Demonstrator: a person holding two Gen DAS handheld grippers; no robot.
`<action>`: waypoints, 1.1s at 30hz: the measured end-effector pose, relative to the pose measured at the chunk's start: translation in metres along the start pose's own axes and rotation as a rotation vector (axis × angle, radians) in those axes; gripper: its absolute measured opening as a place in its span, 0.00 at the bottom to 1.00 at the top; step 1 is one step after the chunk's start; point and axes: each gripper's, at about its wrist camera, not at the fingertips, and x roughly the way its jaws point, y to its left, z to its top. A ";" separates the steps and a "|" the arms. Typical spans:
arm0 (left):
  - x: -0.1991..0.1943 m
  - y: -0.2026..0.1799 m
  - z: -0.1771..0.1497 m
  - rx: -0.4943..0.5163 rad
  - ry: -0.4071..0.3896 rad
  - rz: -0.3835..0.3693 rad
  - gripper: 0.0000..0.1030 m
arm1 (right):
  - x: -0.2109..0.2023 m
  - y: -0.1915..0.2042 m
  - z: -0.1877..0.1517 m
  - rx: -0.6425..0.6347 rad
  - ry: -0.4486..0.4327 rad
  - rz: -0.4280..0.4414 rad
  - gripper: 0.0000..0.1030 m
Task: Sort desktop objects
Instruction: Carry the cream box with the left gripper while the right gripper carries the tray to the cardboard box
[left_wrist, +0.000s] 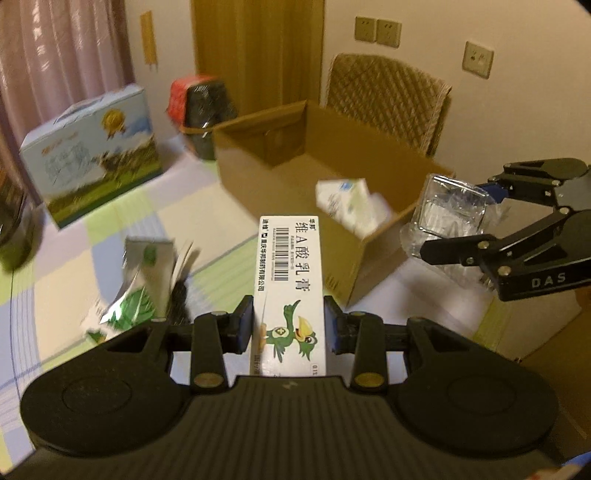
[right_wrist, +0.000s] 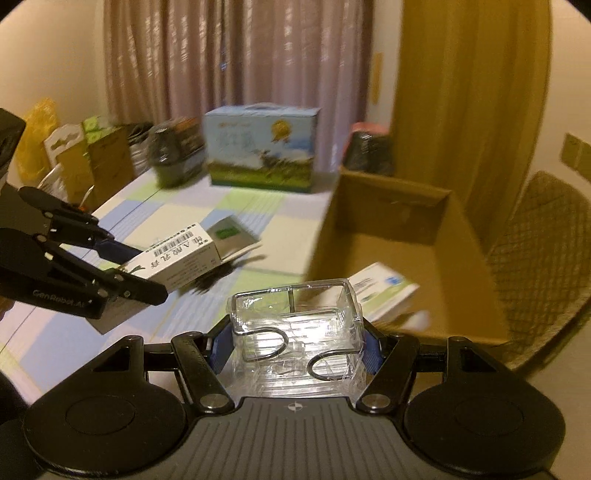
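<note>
My left gripper (left_wrist: 289, 325) is shut on a white medicine box (left_wrist: 290, 280) with a green bird and a barcode, held above the table in front of the open cardboard box (left_wrist: 291, 184). My right gripper (right_wrist: 295, 343) is shut on a clear plastic case (right_wrist: 295, 325), held near the cardboard box (right_wrist: 391, 229). In the left wrist view the right gripper (left_wrist: 461, 225) holds the case (left_wrist: 450, 206) by the box's right corner. In the right wrist view the left gripper (right_wrist: 122, 266) holds the medicine box (right_wrist: 177, 258) at left. A white-green box (left_wrist: 351, 206) lies inside the cardboard box.
A silver-green sachet (left_wrist: 144, 280) and a dark object lie on the checked tablecloth (left_wrist: 74, 280). A blue milk carton (left_wrist: 92, 155) stands at the back, dark containers (left_wrist: 203, 110) and bags behind. A quilted chair (left_wrist: 388, 99) stands beyond the box.
</note>
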 end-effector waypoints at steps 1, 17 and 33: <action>0.002 -0.005 0.007 0.004 -0.008 -0.003 0.32 | -0.002 -0.007 0.003 0.005 -0.007 -0.009 0.62; 0.069 -0.049 0.096 -0.010 -0.050 -0.039 0.32 | 0.015 -0.102 0.026 0.087 -0.036 -0.087 0.62; 0.121 -0.044 0.115 -0.066 -0.051 -0.054 0.32 | 0.051 -0.139 0.028 0.134 -0.006 -0.125 0.62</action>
